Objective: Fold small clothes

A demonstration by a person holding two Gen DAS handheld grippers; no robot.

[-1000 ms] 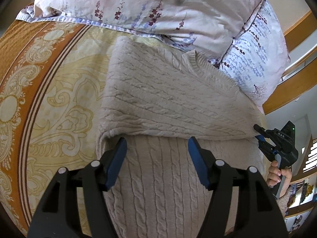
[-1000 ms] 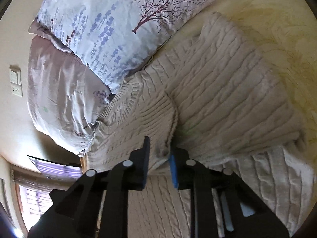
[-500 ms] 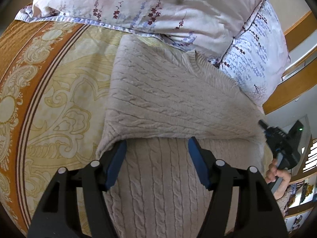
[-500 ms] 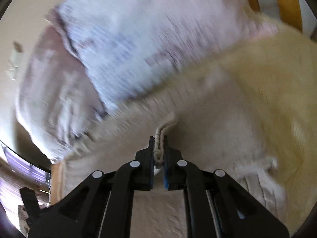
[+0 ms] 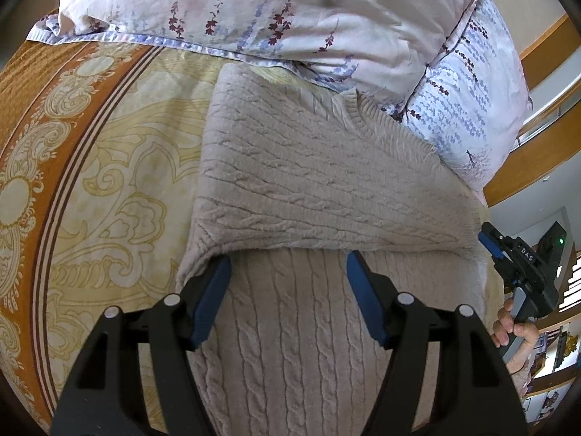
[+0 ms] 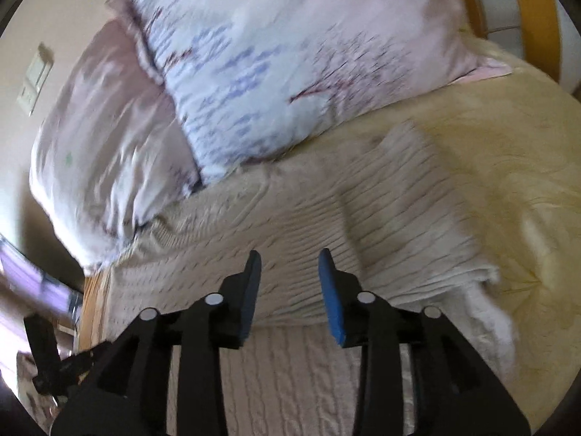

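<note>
Sweater [image 5: 326, 189]; tool [image 5: 488, 245] marked, seemingly, "DAS"

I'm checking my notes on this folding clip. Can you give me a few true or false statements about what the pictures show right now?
1. The right gripper is clamped on a sweater edge. False: its jaws stand open with nothing between them.
2. The cable-knit sweater lies on the bedspread with one part folded over another. True.
3. The left gripper is open above the sweater. True.
4. The sweater is dark blue. False: it is beige.
5. Floral pillows lie beyond the sweater's collar. True.
</note>
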